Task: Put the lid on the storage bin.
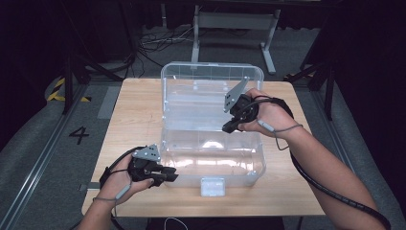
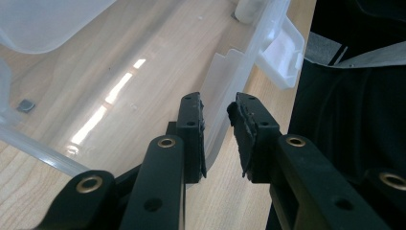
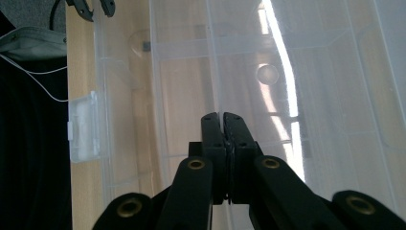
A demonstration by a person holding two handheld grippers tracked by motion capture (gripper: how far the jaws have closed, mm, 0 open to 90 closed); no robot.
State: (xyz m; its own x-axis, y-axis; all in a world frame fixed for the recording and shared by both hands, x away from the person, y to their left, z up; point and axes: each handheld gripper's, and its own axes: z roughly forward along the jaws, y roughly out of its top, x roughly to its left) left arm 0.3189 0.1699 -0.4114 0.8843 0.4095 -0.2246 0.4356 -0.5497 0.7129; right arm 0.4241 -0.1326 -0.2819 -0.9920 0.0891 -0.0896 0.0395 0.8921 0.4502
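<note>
A clear plastic box (image 1: 210, 160) stands on the wooden table (image 1: 139, 110) with its lid (image 1: 201, 88) raised at the back. My left gripper (image 1: 167, 173) is at the front left corner. In the left gripper view one jaw is inside the front wall (image 2: 225, 86) and one outside, and the gripper (image 2: 215, 103) is closed onto the rim. My right gripper (image 1: 228, 127) reaches down in front of the lid. In the right gripper view the gripper (image 3: 221, 115) is pinched on a thin clear edge of the lid (image 3: 213, 57).
A white latch (image 1: 212, 186) hangs at the middle of the box's front, close to the table's near edge. A small dark square (image 2: 26, 105) lies on the box's floor. Cables and metal frame legs (image 1: 268, 48) stand on the floor beyond the table.
</note>
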